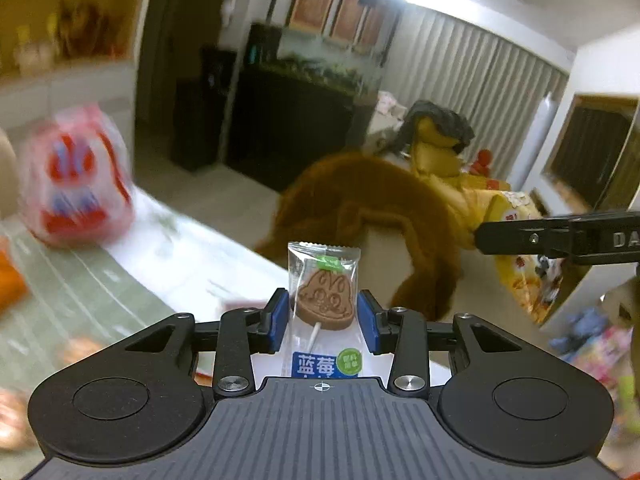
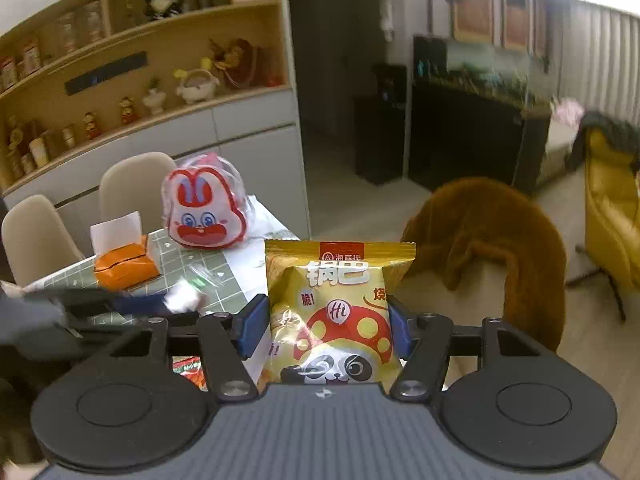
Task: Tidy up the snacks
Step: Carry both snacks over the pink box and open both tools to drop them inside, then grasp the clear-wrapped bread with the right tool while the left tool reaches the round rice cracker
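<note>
Snacks, one per gripper, both lifted clear of the surface (image 2: 208,276). Wrapped lollipop (image 1: 323,300) pinched upright in the left gripper (image 1: 323,316), blue pads pressing the clear wrapper at either side of the brown candy head, stick pointing down toward the blue label. Gripped at the widest part, probably so the thin wrapper cannot slide through. Yellow crisp packet (image 2: 336,312) clamped in the right gripper (image 2: 328,324), fingers (image 2: 252,324) squeezing its sides at mid-height, top seam standing free above them, panda print facing the camera. Held by the body rather than the seam, likely for a steadier carry of a puffy bag.

Left-wrist view heavily blurred at the left edge, suggesting quick motion. Right gripper also visible at that view's right edge as a dark bar, with the yellow packet below it, near the left one but apart.

Behind, on the green-checked surface: rabbit-faced bag (image 2: 204,212), orange tissue box (image 2: 126,266), some clear wrapping. Brown furry throw (image 2: 500,240) draped over a chair back beyond the edge.

Destination for either snack not shown; sorting apparently mid-way, both items in transit.
</note>
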`<state>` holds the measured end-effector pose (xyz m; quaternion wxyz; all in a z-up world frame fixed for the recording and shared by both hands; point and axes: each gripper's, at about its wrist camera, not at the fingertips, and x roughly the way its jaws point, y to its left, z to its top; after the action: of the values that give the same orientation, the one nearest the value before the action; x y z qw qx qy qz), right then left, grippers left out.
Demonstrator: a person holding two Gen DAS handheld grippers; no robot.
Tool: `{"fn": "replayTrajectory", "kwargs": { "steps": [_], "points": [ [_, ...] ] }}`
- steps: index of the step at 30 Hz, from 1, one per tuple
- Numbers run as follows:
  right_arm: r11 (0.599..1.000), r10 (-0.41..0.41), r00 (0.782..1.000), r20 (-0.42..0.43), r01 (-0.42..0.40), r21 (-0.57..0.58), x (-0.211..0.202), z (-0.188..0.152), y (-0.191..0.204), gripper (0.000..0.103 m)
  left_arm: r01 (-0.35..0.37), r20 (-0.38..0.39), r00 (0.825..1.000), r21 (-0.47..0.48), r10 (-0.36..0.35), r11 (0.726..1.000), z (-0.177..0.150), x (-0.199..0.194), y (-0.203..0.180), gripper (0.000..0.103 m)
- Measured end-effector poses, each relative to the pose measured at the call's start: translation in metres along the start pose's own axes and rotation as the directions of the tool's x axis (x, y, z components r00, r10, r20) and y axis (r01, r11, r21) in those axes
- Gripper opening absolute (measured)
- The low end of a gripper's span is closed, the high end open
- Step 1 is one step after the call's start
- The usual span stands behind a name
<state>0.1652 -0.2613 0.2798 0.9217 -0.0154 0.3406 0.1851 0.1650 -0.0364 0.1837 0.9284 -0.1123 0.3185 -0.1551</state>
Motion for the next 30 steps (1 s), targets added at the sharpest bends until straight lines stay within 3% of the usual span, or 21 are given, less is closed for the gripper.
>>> {"fn": "replayTrajectory", "kwargs": {
  "steps": [3,5,8,10,12,15,17,18,21,23,25,28,30],
  "points": [
    [0.998,0.007,0.998,-0.064,-0.003,0.065,0.051,-0.006,-0.004,0.064,-0.027,-0.125,0.992,-0.104,0.014,0.994,-0.022,0.059,0.031,0.041],
    [0.995,-0.016,0.99,-0.14,0.029,0.095,0.082,-0.016,-0.005,0.07,-0.036,-0.119,0.993,-0.155,0.018,0.987,-0.033,0.063,0.049,0.041],
    [0.992,-0.006,0.98,-0.197,0.031,0.126,0.109,-0.031,-0.008,0.07,-0.025,-0.101,0.995,-0.17,0.008,0.985,-0.039,0.049,0.073,0.041],
    [0.99,-0.006,0.975,-0.221,0.037,0.134,0.12,-0.041,-0.008,0.072,-0.096,-0.085,0.993,-0.138,0.085,0.986,-0.045,0.033,0.093,0.041],
    [0.989,0.001,0.97,-0.243,0.035,0.141,0.129,-0.052,-0.003,0.073,-0.197,-0.057,0.98,-0.121,0.192,0.973,-0.051,0.018,0.12,0.041],
    [0.991,0.027,0.964,-0.266,0.009,0.132,0.136,-0.069,0.012,0.073,-0.35,-0.032,0.936,-0.157,0.35,0.923,-0.058,-0.008,0.165,0.041],
    [0.993,0.048,0.96,-0.275,-0.017,0.113,0.139,-0.076,0.027,0.073,-0.449,-0.031,0.891,-0.211,0.453,0.868,-0.062,-0.028,0.201,0.041],
    [0.994,0.063,0.959,-0.277,-0.035,0.105,0.138,-0.079,0.035,0.073,-0.504,-0.032,0.858,-0.249,0.513,0.827,-0.065,-0.038,0.222,0.041],
    [0.99,0.133,0.95,-0.282,-0.113,0.086,0.138,-0.087,0.064,0.073,-0.59,-0.055,0.788,-0.35,0.613,0.727,-0.069,-0.061,0.271,0.041],
    [0.983,0.183,0.939,-0.292,-0.172,0.064,0.141,-0.091,0.088,0.075,-0.623,-0.105,0.763,-0.384,0.638,0.682,-0.078,-0.063,0.293,0.041],
    [0.975,0.222,0.926,-0.304,-0.217,0.048,0.145,-0.096,0.111,0.075,-0.629,-0.155,0.764,-0.392,0.626,0.671,-0.088,-0.058,0.304,0.041],
    [0.963,0.256,0.909,-0.329,-0.268,0.01,0.153,-0.104,0.146,0.075,-0.614,-0.194,0.786,-0.355,0.587,0.704,-0.103,-0.046,0.3,0.041],
    [0.958,0.264,0.902,-0.343,-0.287,-0.017,0.16,-0.109,0.168,0.075,-0.593,-0.177,0.803,-0.323,0.569,0.737,-0.107,-0.041,0.289,0.043]
  ]
}}
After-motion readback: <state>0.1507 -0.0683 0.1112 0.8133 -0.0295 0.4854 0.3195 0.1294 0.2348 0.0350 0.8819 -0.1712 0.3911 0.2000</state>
